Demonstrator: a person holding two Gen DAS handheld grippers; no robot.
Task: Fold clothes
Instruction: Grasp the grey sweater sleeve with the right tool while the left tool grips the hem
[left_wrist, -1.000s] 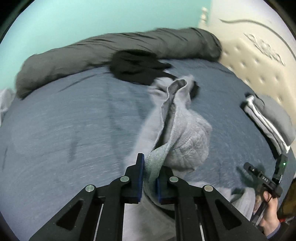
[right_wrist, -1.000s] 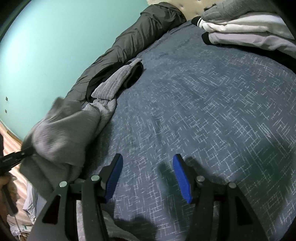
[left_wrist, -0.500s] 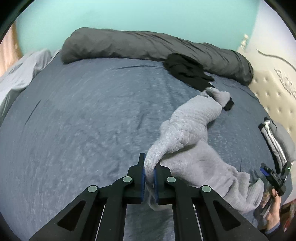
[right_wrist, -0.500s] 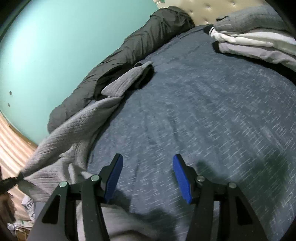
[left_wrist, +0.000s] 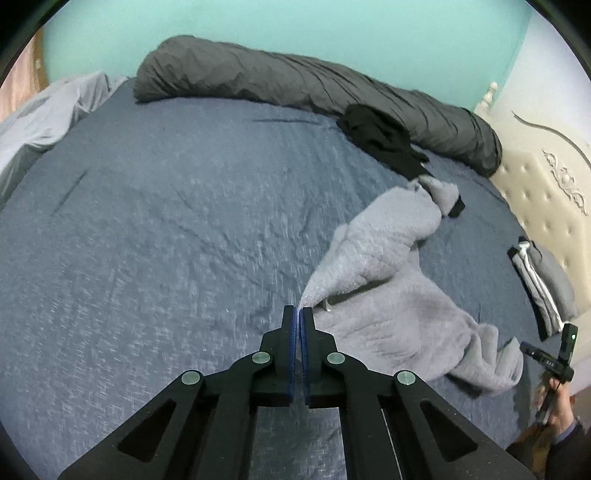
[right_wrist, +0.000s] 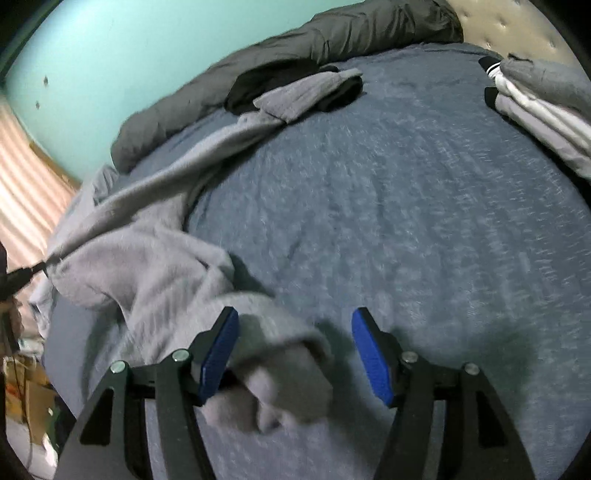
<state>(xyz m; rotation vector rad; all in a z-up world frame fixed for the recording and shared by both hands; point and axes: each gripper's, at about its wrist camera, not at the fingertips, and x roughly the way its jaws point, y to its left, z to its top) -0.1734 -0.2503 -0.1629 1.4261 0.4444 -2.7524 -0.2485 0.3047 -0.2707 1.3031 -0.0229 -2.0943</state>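
My left claw (left_wrist: 298, 314) is pinched tight on a corner of the grey sweater (left_wrist: 384, 291), stretched across the bed (left_wrist: 166, 240). My right claw (right_wrist: 295, 350) gapes wide over what looks like a cuff. I'm spreading it; next, close right.

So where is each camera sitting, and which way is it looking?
Left wrist view: sits on the left gripper, looks across the bed toward the teal wall; its shut fingers pinch the grey sweater; the right hand shows at the edge.
Right wrist view: sits on the right gripper, looks along the bed toward the folded pile; its open fingers straddle a sweater cuff.
Both show the sweater, dark duvet and folded pile.
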